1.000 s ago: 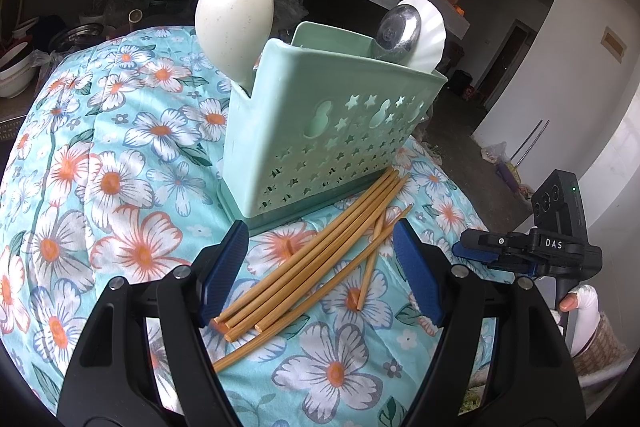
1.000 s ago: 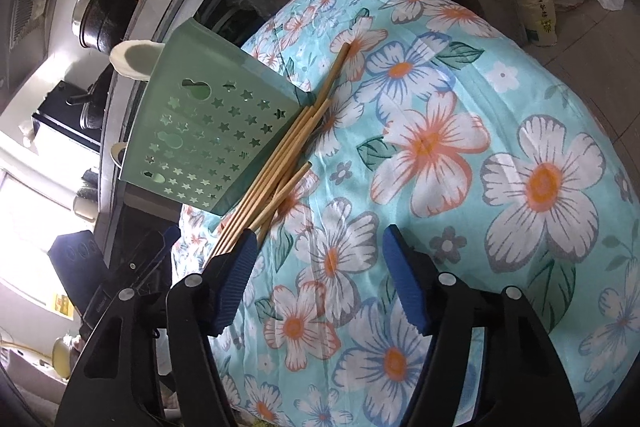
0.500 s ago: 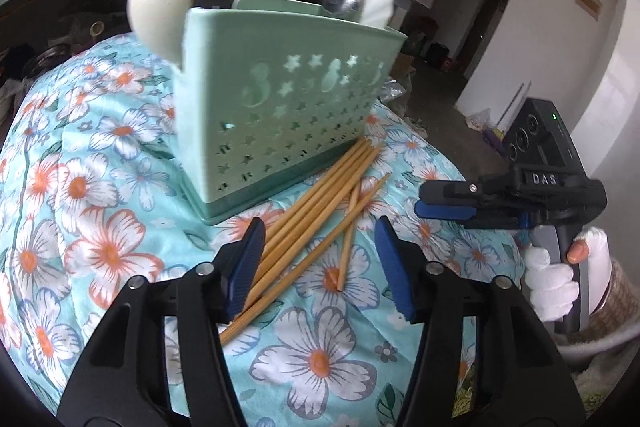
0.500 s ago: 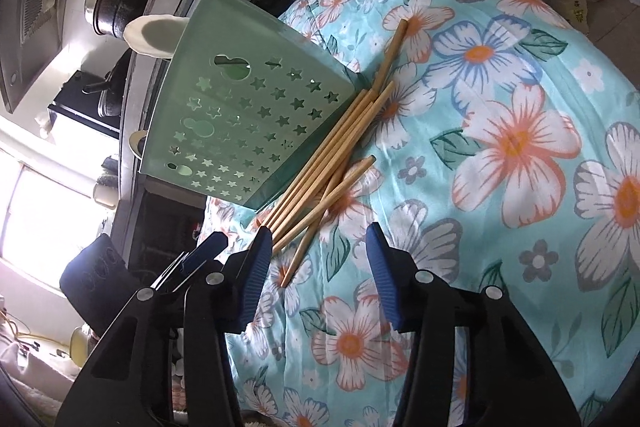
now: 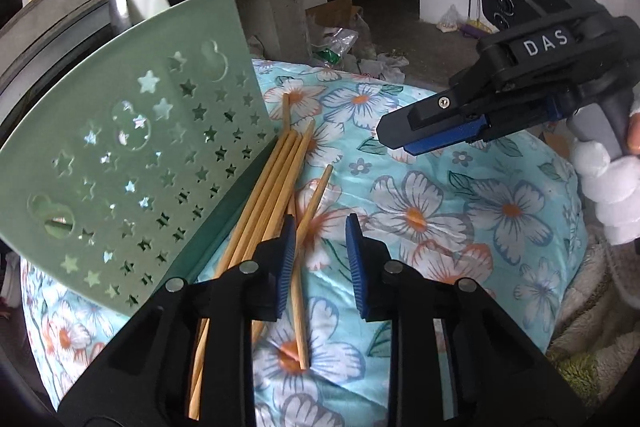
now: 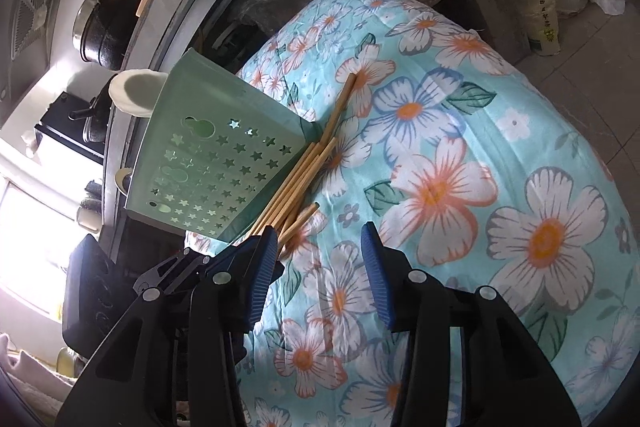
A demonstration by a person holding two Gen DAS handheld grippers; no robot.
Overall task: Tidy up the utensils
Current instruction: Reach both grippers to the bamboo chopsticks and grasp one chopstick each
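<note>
Left wrist view: chopsticks (image 5: 276, 187) lie beside the green caddy (image 5: 132, 163).

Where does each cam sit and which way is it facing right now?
Left wrist: on the left tongs, looking forward and down at the chopsticks beside the green holder; also shows the right tongs and a white-gloved hand.
Right wrist: on the right tongs, looking across the floral cloth toward the holder; the left tongs' black body shows at lower left.
Shared: holder, chopsticks, cloth, and each sees the other tongs.
</note>
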